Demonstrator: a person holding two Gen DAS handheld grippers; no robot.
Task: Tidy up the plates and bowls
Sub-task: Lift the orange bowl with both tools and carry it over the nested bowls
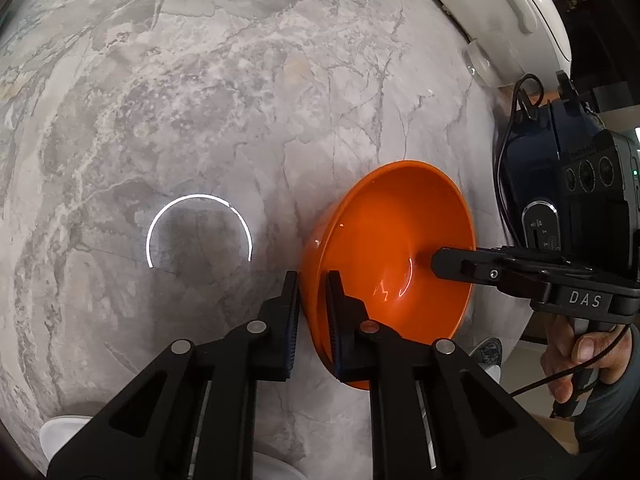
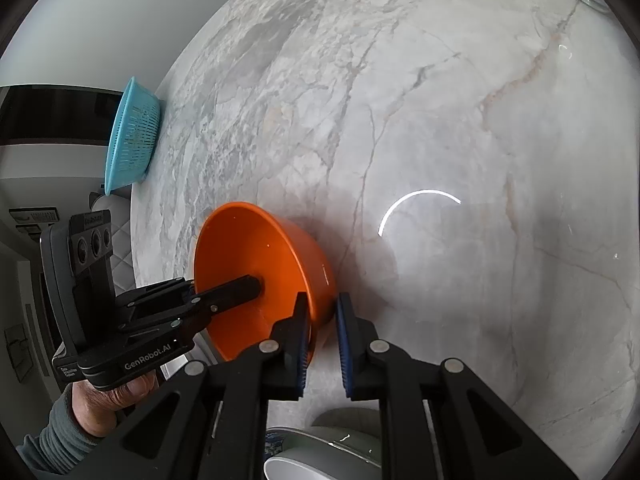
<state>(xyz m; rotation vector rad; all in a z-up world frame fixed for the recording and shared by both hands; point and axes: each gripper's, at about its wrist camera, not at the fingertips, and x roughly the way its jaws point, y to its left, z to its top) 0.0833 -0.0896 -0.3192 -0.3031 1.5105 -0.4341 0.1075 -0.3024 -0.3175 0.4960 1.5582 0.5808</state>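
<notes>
A blue colander (image 2: 132, 136) sits at the marble table's (image 1: 240, 100) far edge, a white appliance (image 1: 500, 12) at another. 1 orange bowl (image 1: 384, 248) hangs tilted over the table, its rim pinched on opposite sides by 2 tongs: left tongs (image 1: 313, 300) and right tongs (image 2: 322, 316), both clamped on it.

Below me spreads a grey-veined marble table (image 1: 240, 80), a ring light's reflection (image 1: 199, 229) on it; pale wall (image 2: 100, 20) behind.

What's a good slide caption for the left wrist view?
Both grippers, left and right, clamp opposite walls of an orange bowl above a marble table.
</notes>
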